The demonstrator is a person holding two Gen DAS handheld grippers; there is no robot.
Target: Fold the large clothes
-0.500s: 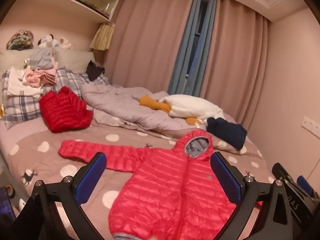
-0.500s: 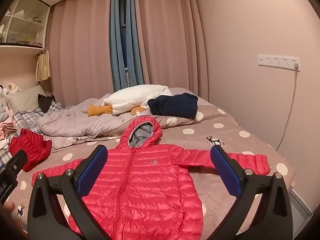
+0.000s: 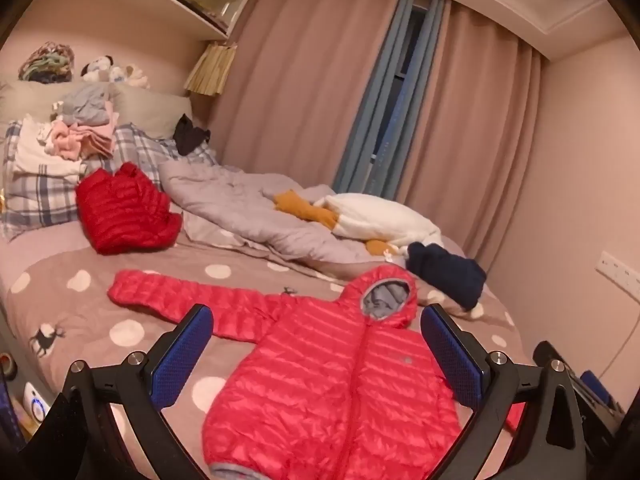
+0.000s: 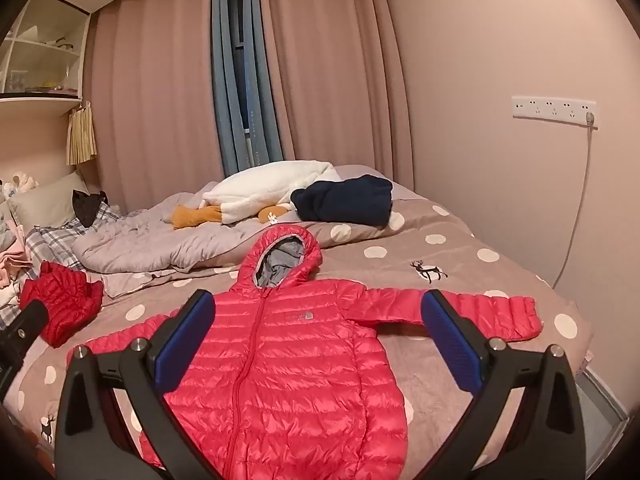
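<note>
my left gripper point(image 3: 316, 354) is nearest in the left wrist view, jaws wide apart, nothing between the blue pads point(image 3: 182, 356). my right gripper point(image 4: 318, 346) reads the same in the right wrist view: jaws fully spread, pads point(image 4: 450, 338) bare. neither touches cloth; both hang above the near edge of the bed point(image 4: 460, 384).

just under the jaws lies the red puffer jacket point(image 4: 288, 364), flat on the dotted bedspread, front up, zipper closed, hood point(image 4: 282, 258) pointing away from me. both sleeves are spread out sideways: one sleeve point(image 3: 188, 298) reaches left in the left view, the other sleeve point(image 4: 472, 308) reaches right toward the bed's edge in the right view. jacket not yet folded.

further left, a second red jacket point(image 3: 124, 212) sits bunched, apart from the first. beyond the hood, a grey quilt point(image 3: 248, 208) is rumpled across the bed. on it rest a white and orange plush toy point(image 4: 260, 196) and, beside that, a dark blue garment point(image 4: 346, 200).

at the headboard end, a checked pillow point(image 3: 36, 196) carries a pile of clothes point(image 3: 76, 136). far back hang pink curtains point(image 4: 332, 60).
</note>
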